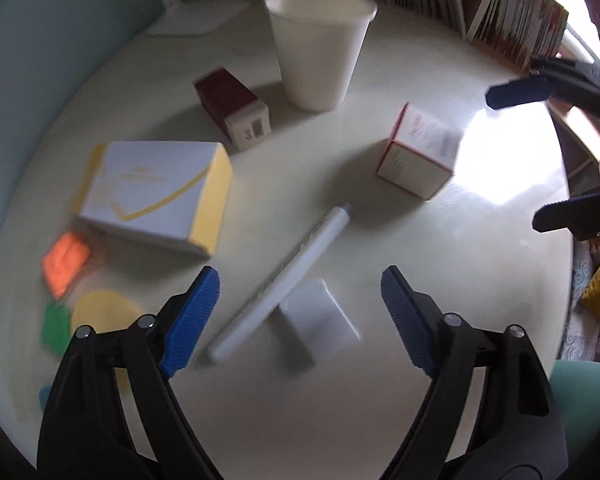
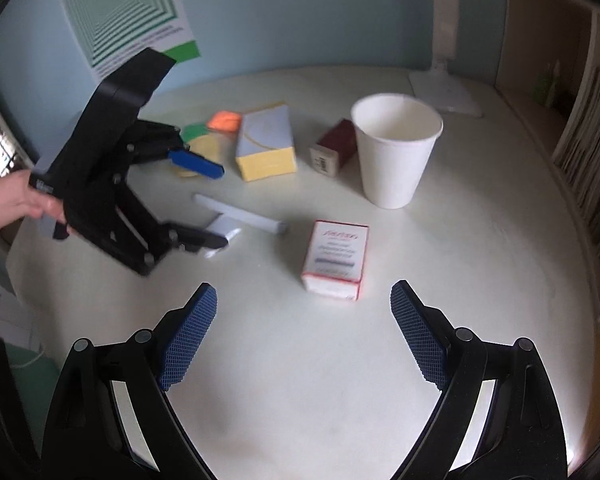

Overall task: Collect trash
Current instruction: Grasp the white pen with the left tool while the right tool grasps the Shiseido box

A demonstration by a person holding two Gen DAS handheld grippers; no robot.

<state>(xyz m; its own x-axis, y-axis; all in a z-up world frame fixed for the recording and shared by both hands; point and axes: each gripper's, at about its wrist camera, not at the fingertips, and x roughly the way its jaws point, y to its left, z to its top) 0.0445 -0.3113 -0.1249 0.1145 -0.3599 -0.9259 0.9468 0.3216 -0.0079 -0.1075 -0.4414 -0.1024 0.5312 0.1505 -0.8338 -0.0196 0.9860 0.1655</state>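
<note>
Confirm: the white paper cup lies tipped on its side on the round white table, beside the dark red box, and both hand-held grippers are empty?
Not quite. The white paper cup stands upright, mouth up, as the right wrist view shows. It is beside the dark red box on the round white table, and both hand-held grippers, left and right, are empty.

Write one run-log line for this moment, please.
left gripper: open, above pen | right gripper: open, near red-white box | cup: upright

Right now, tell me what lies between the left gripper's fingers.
The white marker and a small white paper slip lie on the table between the open left gripper fingers, untouched; the left wrist view shows it.
</note>
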